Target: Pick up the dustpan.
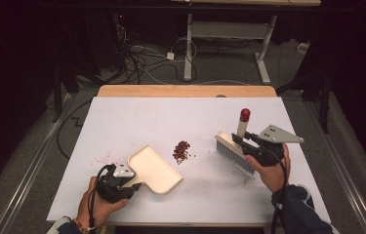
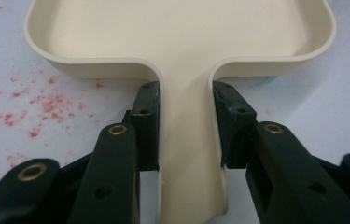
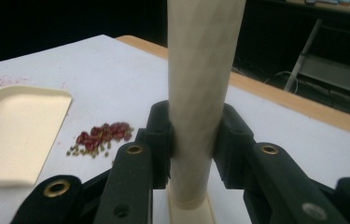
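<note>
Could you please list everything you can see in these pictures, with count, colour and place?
dustpan: one, cream, near left of the table, handle clamped
brush: one, cream with a red-tipped handle, right of the pile, handle clamped
beans: one small pile, red and greenish, table middle
red dust: scattered specks, left of the dustpan
table: one, white top, wooden far edge
left gripper: black, shut on the dustpan
right gripper: black, shut on the brush

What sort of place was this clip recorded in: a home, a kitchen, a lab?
Most likely a lab or recording workspace, not a home. A white-covered table stands in a dark room, loose cables trail across the floor behind it, and a height-adjustable desk frame sits beyond.
</note>
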`<action>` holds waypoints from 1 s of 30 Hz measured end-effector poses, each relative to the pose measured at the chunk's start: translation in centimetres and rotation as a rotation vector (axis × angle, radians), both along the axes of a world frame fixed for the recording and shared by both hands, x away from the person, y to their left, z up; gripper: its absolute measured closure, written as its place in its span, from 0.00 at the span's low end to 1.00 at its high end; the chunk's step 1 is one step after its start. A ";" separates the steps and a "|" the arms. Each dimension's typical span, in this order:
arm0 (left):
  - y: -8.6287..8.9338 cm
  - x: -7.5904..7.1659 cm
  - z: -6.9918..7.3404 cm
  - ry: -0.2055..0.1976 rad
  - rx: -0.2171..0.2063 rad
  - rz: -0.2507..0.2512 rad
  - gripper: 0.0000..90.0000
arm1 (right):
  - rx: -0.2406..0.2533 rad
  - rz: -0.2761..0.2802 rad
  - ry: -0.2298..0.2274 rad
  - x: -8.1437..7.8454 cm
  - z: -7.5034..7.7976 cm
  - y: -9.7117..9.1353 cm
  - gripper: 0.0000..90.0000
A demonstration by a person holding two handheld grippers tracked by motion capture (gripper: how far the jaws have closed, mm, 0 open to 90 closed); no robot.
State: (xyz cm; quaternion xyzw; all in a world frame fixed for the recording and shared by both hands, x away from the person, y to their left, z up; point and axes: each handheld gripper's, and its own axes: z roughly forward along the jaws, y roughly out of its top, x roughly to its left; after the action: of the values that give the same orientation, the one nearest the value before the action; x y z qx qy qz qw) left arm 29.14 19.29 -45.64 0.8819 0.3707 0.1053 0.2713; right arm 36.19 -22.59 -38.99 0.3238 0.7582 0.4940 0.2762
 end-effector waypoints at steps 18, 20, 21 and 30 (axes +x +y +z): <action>-0.4 0.0 -0.4 0.003 0.015 -0.015 0.71 | -0.057 0.040 -0.073 7.9 -1.2 9.0 0.79; -0.5 0.0 -0.4 0.002 0.013 -0.014 0.71 | -0.071 0.027 -0.081 8.1 -1.6 9.7 0.79; -0.5 0.0 -0.5 0.003 0.012 -0.015 0.71 | -0.072 0.029 -0.087 8.2 -1.7 9.8 0.79; -0.7 0.1 -0.7 0.009 0.022 -0.021 0.71 | -0.029 0.047 -0.081 7.9 -2.4 10.4 0.79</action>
State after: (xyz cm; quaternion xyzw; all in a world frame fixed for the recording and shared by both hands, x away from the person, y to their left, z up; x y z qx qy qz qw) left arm 29.22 18.54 -46.31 0.8892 0.3615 0.1026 0.2609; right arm 44.04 -12.18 -41.41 0.2814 0.7609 0.5021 0.2997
